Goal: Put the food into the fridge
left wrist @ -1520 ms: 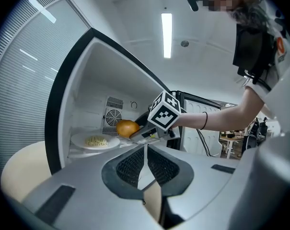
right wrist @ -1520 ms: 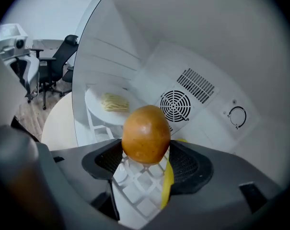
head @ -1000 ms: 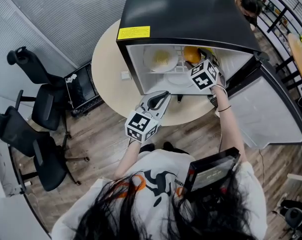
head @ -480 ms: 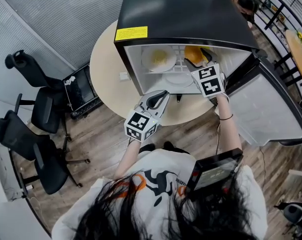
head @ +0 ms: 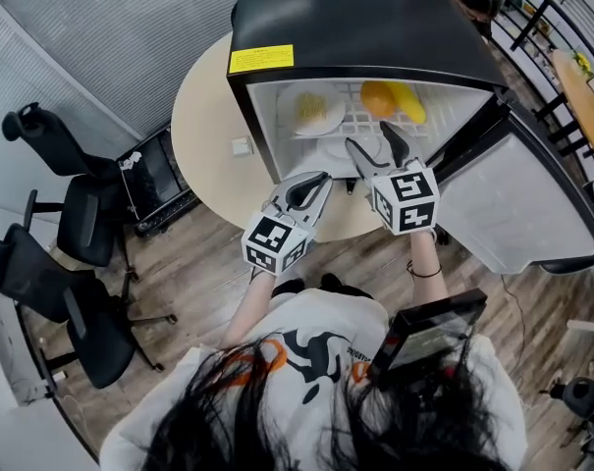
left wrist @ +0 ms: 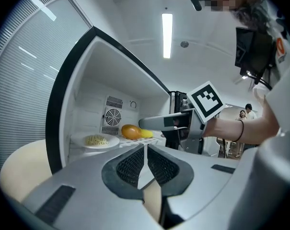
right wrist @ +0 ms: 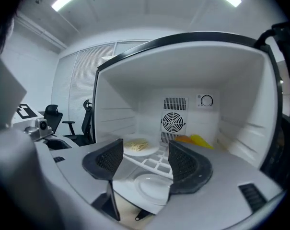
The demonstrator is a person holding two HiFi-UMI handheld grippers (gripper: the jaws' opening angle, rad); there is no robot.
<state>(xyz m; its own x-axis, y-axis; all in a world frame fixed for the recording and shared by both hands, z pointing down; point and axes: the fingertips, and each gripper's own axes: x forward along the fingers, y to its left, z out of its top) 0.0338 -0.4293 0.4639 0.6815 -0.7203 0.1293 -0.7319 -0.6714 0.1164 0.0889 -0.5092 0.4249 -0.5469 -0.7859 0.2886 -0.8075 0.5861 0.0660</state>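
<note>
Well apart: food [head: 393,99] and right tool [head: 372,147].

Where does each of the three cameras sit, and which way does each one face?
Head view: on the person's head, looking steeply down at the open fridge; shows hair, shirt, forearms, the left gripper and the right gripper.
Left gripper view: on the left gripper, facing into the fridge; shows its own shut jaws, also the right gripper and forearm.
Right gripper view: on the right gripper, facing straight into the fridge; shows its own open jaws.
Shared: all three show the noodle plate on the fridge shelf.
</note>
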